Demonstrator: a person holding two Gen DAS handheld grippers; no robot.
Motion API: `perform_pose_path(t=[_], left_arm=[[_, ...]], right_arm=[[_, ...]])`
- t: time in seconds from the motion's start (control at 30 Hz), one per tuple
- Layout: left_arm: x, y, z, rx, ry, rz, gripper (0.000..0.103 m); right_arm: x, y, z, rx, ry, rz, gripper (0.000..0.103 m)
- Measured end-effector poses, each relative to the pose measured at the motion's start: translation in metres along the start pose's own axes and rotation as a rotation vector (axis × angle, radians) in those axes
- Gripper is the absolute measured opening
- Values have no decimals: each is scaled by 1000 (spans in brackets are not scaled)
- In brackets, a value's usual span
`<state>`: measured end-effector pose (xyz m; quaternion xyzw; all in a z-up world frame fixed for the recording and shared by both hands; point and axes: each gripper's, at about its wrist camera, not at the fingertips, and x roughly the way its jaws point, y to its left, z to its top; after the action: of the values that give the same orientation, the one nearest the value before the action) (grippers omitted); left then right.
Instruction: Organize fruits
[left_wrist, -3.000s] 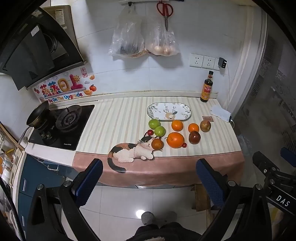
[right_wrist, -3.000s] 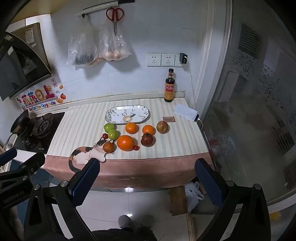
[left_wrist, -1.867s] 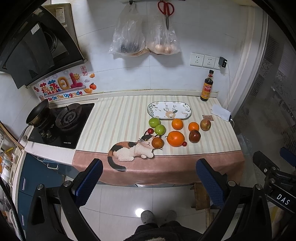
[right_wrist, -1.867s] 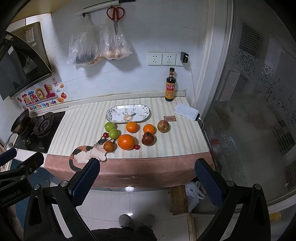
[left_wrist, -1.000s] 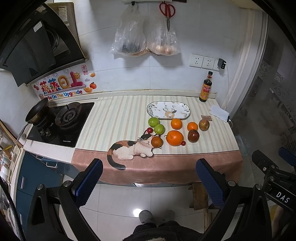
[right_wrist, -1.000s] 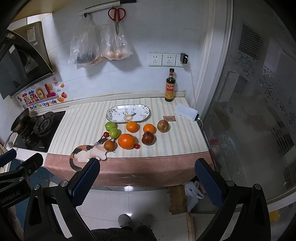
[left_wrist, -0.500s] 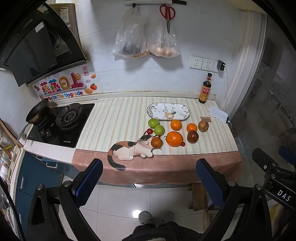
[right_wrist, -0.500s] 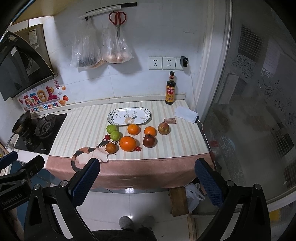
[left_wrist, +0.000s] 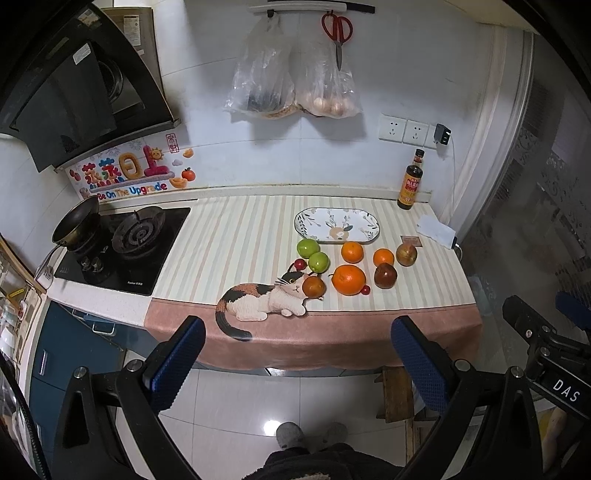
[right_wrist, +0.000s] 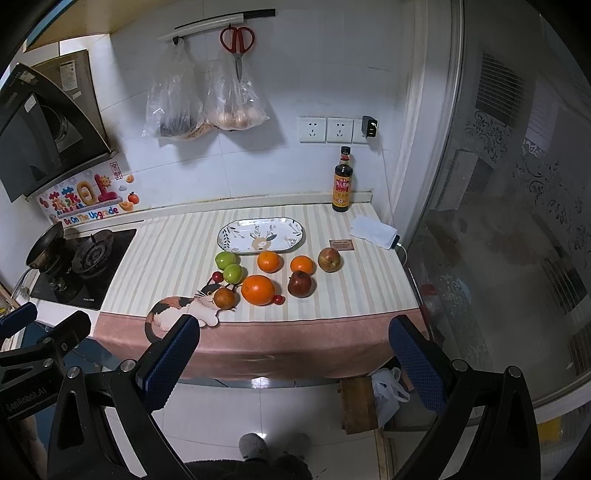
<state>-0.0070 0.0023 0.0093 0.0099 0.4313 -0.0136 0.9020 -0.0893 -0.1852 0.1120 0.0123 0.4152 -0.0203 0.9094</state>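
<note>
Fruits sit in a loose bunch on the striped cloth (left_wrist: 236, 240), just at 6 o'clock of the oval plate (left_wrist: 336, 225), which has nothing on it. From the left wrist cam: two green apples (left_wrist: 313, 254) at the bunch's 9 o'clock side, a big orange (left_wrist: 348, 279) in the middle, a dark red fruit (left_wrist: 385, 275) at its 3 o'clock. Left gripper (left_wrist: 299, 362) hangs above the floor, well apart from the counter, fingers spread wide, gripping nothing.

Right wrist cam: same bunch, big orange (right_wrist: 258, 290) dead centre, soy sauce bottle (right_wrist: 342, 181) at 1 o'clock by the wall. Right gripper (right_wrist: 293, 360) is also spread wide and holding nothing, off the counter.
</note>
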Motion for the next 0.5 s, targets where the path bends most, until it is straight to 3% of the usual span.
perform_pose_path(t=[0.13,0.33,0.5], left_arm=[[0,2,1,4,-10,4,103],[19,17,20,19,-101,92,103],[69,44,31,13,-82,133,103]], right_arm=[[-1,1,0,14,-6,-1,103],[11,2,4,84,-79,36,103],[62,4,2,151,-6,70,103]])
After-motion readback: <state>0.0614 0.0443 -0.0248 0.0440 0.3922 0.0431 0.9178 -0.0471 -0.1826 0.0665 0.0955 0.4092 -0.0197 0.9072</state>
